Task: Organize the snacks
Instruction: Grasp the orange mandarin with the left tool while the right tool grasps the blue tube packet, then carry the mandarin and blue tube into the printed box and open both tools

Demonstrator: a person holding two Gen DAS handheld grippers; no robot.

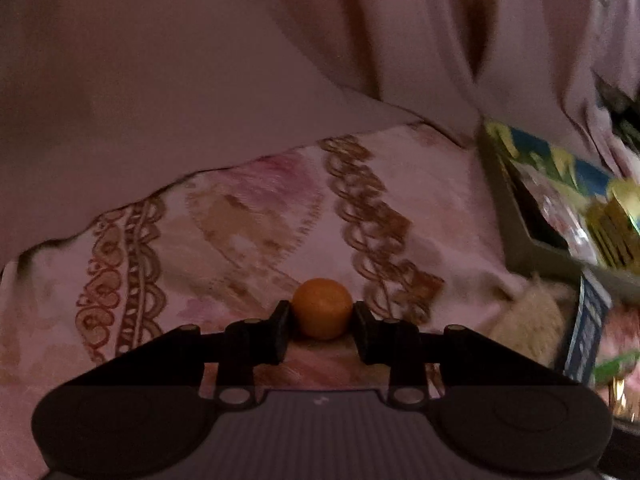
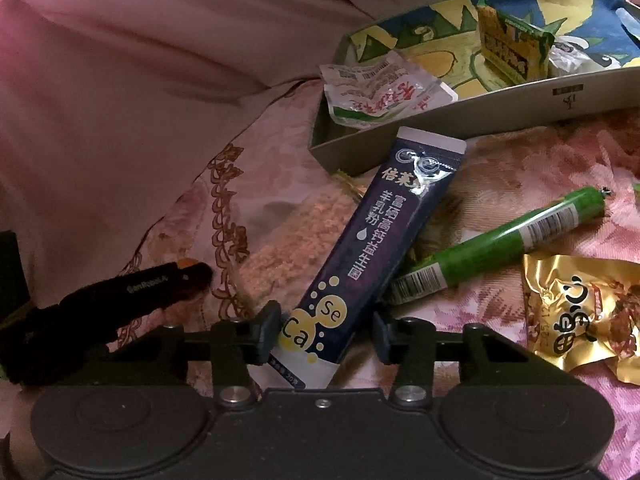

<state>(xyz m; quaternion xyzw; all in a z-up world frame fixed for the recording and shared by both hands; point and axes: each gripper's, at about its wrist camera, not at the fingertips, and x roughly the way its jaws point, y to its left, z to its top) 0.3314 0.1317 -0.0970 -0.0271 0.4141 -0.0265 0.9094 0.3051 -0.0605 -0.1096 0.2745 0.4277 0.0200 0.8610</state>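
My left gripper (image 1: 322, 330) is shut on a small orange ball-shaped snack (image 1: 322, 307), held low over the patterned bedspread. In the right wrist view the left gripper (image 2: 188, 274) shows at the left with the orange snack (image 2: 185, 263) at its tip. My right gripper (image 2: 326, 330) is open, its jaws on either side of the lower end of a dark blue stick sachet (image 2: 372, 240) that lies on the bed. The grey cardboard tray (image 2: 480, 114) holds a white-red packet (image 2: 384, 94) and a yellow-green packet (image 2: 512, 48).
A green tube snack (image 2: 500, 240), a gold wrapped snack (image 2: 584, 312) and a clear bag of brown crumbly snack (image 2: 296, 240) lie on the bedspread. A pink quilt (image 2: 160, 60) rises behind. The tray (image 1: 516, 208) sits at the right in the left wrist view.
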